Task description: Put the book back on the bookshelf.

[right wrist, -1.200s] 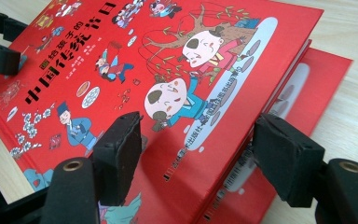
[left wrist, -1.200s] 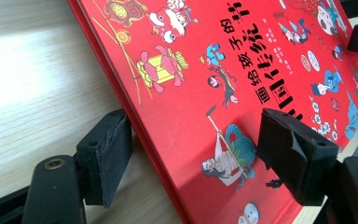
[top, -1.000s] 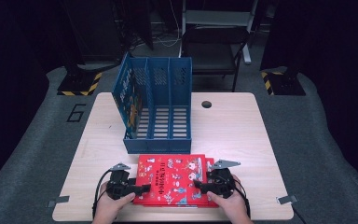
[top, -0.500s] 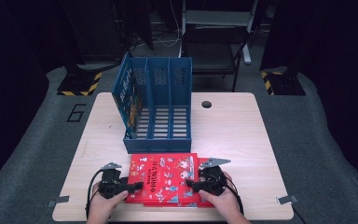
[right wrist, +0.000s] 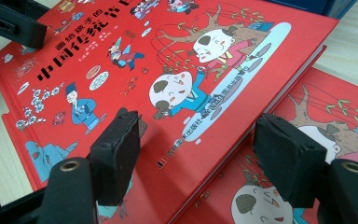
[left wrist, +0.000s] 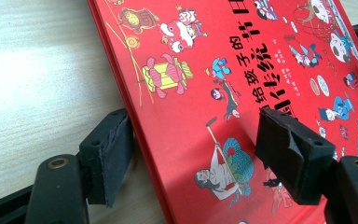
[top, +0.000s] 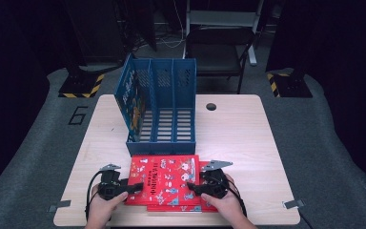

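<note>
Both tools open: left tool (left wrist: pixel 196 158) straddles top book (top: pixel 164 179) edge, right tool (right wrist: pixel 200 154) likewise; lower book (right wrist: pixel 307 154) partly hidden; file rack (top: pixel 159 112) close behind.

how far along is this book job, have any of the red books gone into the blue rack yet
One book already seems to stand in the blue file rack's left slot. In hand: both grippers' open jaws straddle opposite edges of the top red book, left gripper, right gripper. Left: grip it, lift, file; another red book lies underneath.
</note>
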Demonstrator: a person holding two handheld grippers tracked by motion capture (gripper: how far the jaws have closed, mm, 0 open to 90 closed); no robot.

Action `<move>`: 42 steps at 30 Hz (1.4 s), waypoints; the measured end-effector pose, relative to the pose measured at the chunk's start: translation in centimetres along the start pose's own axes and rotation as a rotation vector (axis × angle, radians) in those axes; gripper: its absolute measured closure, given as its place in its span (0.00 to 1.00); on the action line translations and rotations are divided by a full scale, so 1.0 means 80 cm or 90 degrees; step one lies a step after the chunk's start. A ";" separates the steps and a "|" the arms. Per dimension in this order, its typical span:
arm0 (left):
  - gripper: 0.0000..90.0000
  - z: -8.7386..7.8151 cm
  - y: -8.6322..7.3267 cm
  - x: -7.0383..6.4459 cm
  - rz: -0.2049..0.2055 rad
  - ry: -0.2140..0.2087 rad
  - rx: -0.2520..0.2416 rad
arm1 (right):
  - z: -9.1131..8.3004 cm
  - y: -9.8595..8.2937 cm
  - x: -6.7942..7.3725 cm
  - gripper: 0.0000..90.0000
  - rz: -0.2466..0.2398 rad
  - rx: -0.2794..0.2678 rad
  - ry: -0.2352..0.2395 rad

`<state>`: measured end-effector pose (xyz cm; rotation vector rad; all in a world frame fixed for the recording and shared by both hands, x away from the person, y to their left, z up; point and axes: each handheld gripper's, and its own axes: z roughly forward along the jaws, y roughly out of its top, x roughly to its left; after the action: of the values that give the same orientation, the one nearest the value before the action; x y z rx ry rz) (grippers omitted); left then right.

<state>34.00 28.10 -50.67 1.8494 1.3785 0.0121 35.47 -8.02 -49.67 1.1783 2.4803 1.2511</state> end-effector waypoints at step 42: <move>0.30 -0.013 -0.030 -0.008 -0.024 -0.037 0.039 | -0.026 -0.022 0.014 0.44 -0.012 0.036 0.030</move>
<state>31.37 28.38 -51.11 1.8586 1.3873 -0.1038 32.76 -9.16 -49.39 1.1472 2.5711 1.2258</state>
